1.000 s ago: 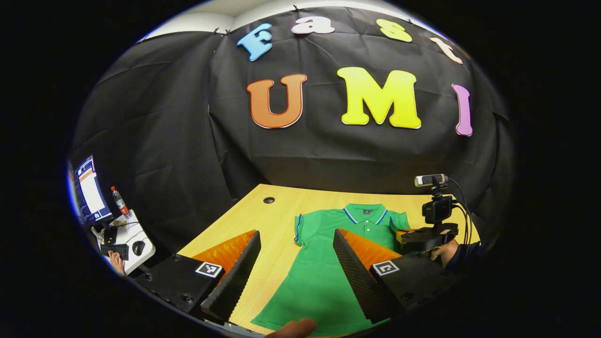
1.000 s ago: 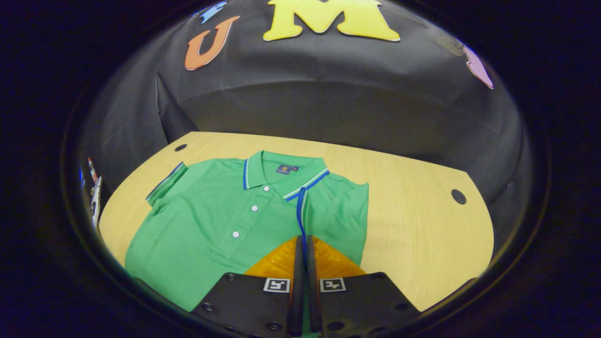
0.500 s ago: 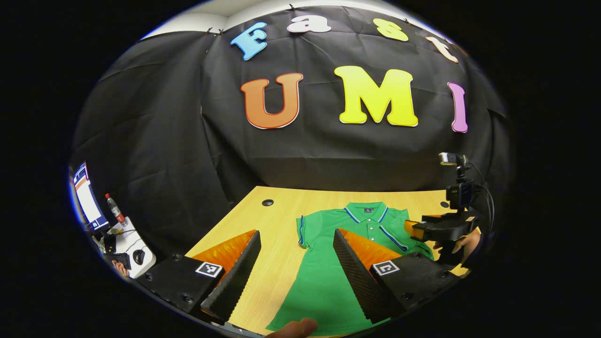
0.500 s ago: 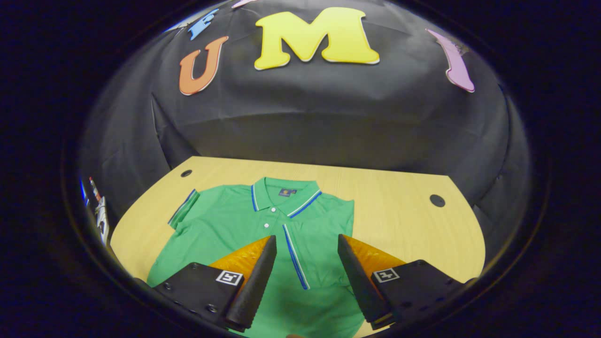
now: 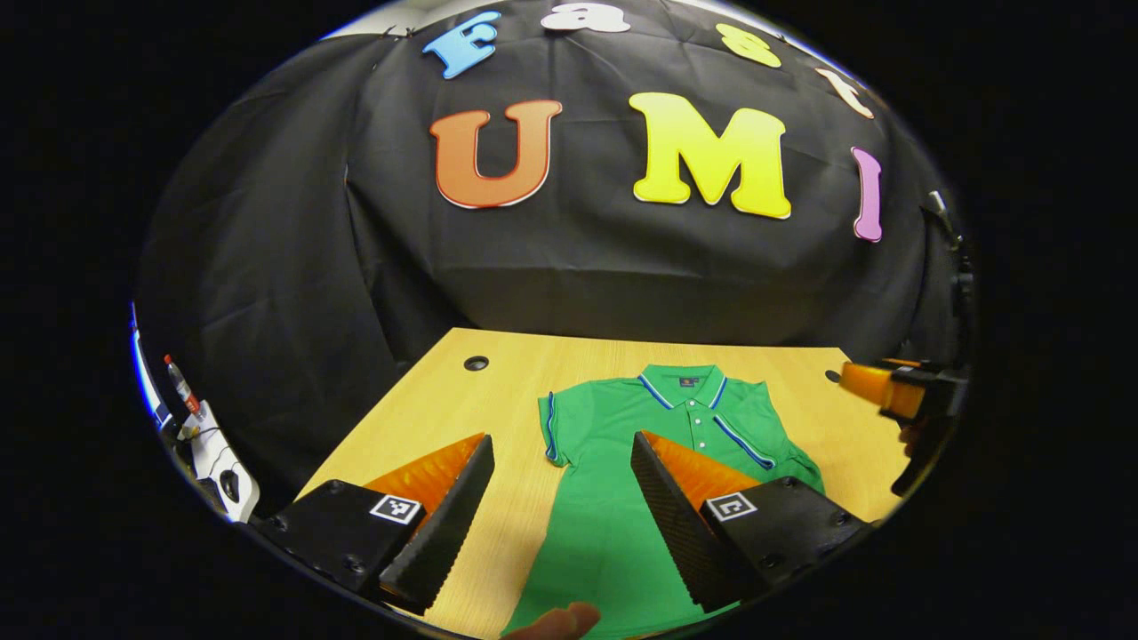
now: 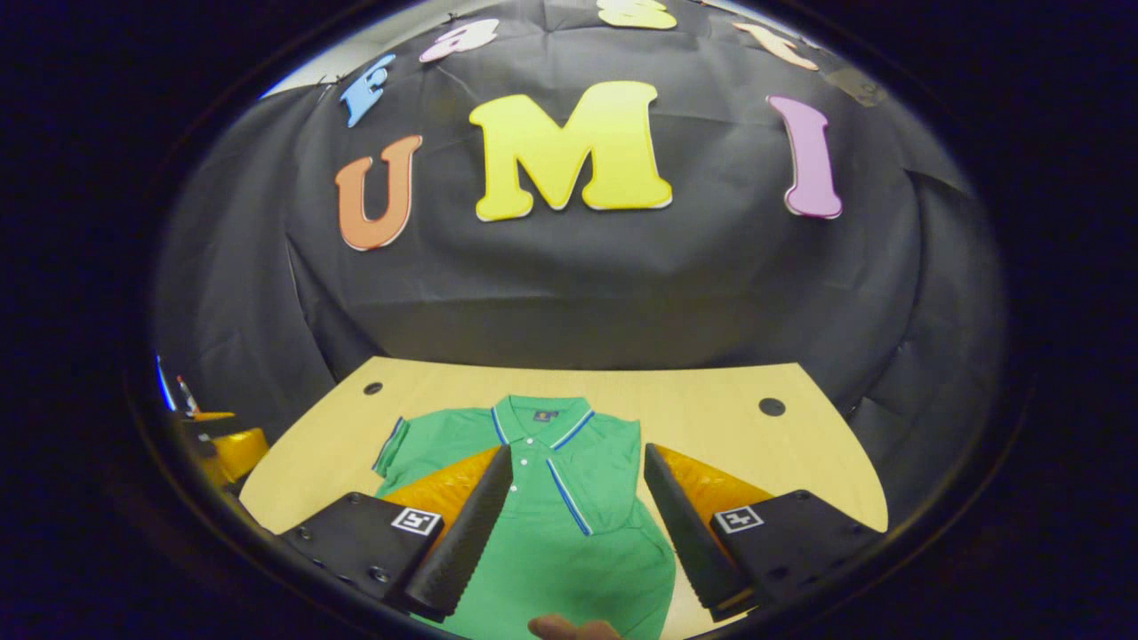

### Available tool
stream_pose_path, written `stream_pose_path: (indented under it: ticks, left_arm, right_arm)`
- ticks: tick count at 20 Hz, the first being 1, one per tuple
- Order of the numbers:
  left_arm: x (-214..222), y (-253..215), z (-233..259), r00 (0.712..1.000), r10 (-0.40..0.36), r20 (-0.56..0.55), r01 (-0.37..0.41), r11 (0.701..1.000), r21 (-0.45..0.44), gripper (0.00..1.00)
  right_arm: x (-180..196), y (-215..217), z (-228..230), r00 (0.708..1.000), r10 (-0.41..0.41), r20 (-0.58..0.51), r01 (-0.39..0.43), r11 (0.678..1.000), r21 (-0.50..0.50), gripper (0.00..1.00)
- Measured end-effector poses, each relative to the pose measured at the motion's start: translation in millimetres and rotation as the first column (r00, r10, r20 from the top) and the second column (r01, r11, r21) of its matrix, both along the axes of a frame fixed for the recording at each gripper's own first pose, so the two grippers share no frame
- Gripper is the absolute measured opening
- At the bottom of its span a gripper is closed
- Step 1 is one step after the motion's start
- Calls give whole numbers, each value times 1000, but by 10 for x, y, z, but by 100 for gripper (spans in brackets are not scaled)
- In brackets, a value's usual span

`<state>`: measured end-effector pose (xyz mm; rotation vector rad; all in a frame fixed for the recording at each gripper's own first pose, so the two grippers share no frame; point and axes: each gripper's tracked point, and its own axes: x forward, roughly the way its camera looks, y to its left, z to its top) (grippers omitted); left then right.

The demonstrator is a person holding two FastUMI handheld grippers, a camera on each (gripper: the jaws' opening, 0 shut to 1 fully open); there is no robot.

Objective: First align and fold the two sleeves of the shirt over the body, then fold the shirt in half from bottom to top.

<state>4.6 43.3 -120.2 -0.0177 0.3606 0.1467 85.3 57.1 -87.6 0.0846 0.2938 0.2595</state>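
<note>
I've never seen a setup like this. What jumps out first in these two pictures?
A bright green polo shirt lies flat in the middle of a light wooden table, its right sleeve folded over the body and the left sleeve spread out. Both the left gripper and right gripper are held open above it.

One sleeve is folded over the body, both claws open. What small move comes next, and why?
Probably bring the left claw down onto the unfolded sleeve: that sleeve lies flat on the table beside the green polo shirt, while the other sleeve already lies across the body.
</note>
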Motion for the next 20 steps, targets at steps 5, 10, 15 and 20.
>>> stream_pose_path:
  ticks: [5,10,15,20]
  left_arm:
    - [679,126,-518,995,-27,-96,22,998,-54,100]
    - [1340,250,-1063,972,-18,-235,-13,992,-129,100]
    - [1689,482,-1503,940,19,-341,-52,995,-89,100]
    - [1925,606,-1602,923,25,-384,-72,991,-110,84]
  right_arm:
    - [-528,-213,465,994,-67,84,66,998,23,95]
    - [-994,-222,631,989,-102,104,100,995,29,95]
    - [-1271,-140,406,989,-136,51,137,990,-13,95]
    - [-1442,-43,148,993,-118,14,119,987,-107,95]
